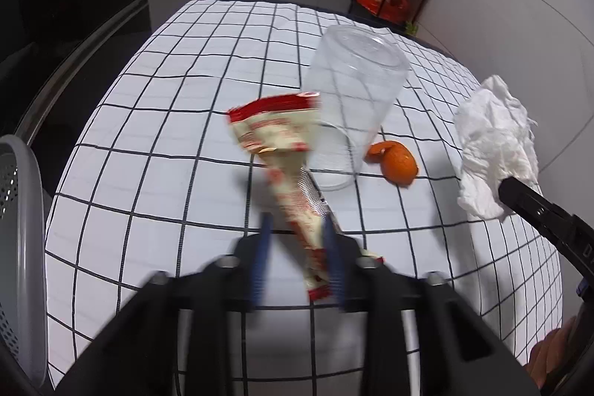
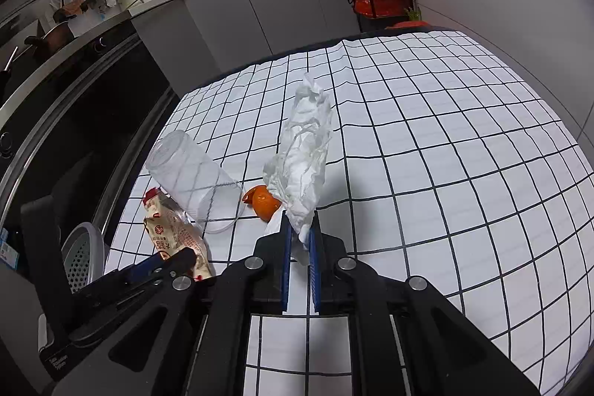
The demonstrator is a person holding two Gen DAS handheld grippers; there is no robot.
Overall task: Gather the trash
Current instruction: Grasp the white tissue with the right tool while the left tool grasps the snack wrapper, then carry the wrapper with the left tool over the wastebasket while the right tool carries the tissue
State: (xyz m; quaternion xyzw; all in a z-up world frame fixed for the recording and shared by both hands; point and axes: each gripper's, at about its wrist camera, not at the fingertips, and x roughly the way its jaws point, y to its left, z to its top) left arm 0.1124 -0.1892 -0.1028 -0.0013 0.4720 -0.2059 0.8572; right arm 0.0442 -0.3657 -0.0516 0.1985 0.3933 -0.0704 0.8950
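Observation:
On the checked tablecloth [image 1: 148, 136] lies a red and cream snack wrapper [image 1: 274, 128]. Its lower end runs between the blurred blue fingers of my left gripper [image 1: 297, 247], which is shut on it. In the right wrist view that gripper [image 2: 182, 257] sits clamped over the wrapper [image 2: 170, 232]. My right gripper [image 2: 300, 240] is shut on a crumpled white tissue [image 2: 304, 151], which stands up from its jaws; the left wrist view shows the tissue [image 1: 493, 143] at the right. A clear plastic cup [image 1: 352, 91] lies on its side beside an orange peel [image 1: 399, 164].
A grey perforated basket [image 1: 18, 247] stands off the table's left edge, also seen low left in the right wrist view [image 2: 81, 255]. A person's hand [image 1: 549, 359] shows at the lower right. Kitchen cabinets and a black shelf with red bags stand beyond the table.

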